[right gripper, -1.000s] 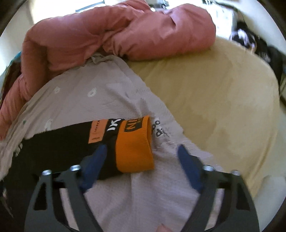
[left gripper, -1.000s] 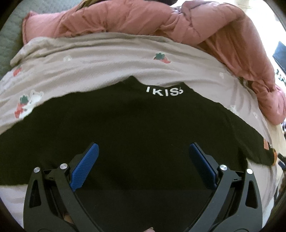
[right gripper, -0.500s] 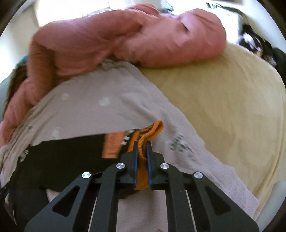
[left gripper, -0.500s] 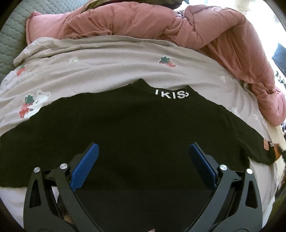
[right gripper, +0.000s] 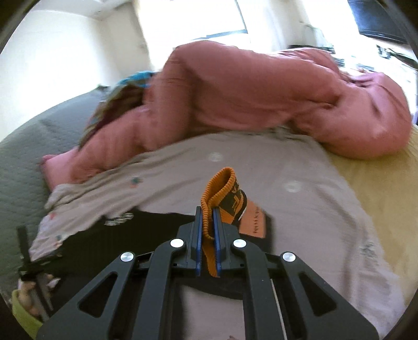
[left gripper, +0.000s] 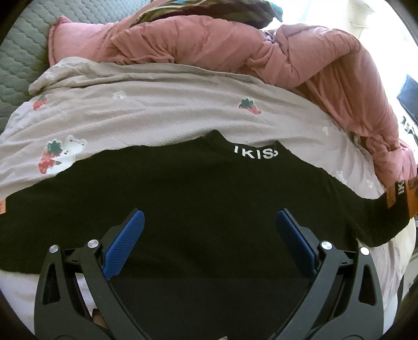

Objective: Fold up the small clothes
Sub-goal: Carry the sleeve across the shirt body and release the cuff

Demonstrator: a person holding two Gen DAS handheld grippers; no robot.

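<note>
black shirt (left gripper: 209, 198) hem behind gripper, left sleeve cut off

The black top (left gripper: 198, 198) with white collar lettering lies spread flat, its orange cuff (right gripper: 219, 193) raised.

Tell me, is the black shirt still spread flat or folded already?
Mostly spread: the black shirt lies flat on the grey blanket, collar visible. Only its orange cuff is lifted, pinched in the right gripper.

Sunlit white wall (right gripper: 65, 52), bright window (right gripper: 209, 18), bed with grey quilted cover (left gripper: 23, 52)
</note>
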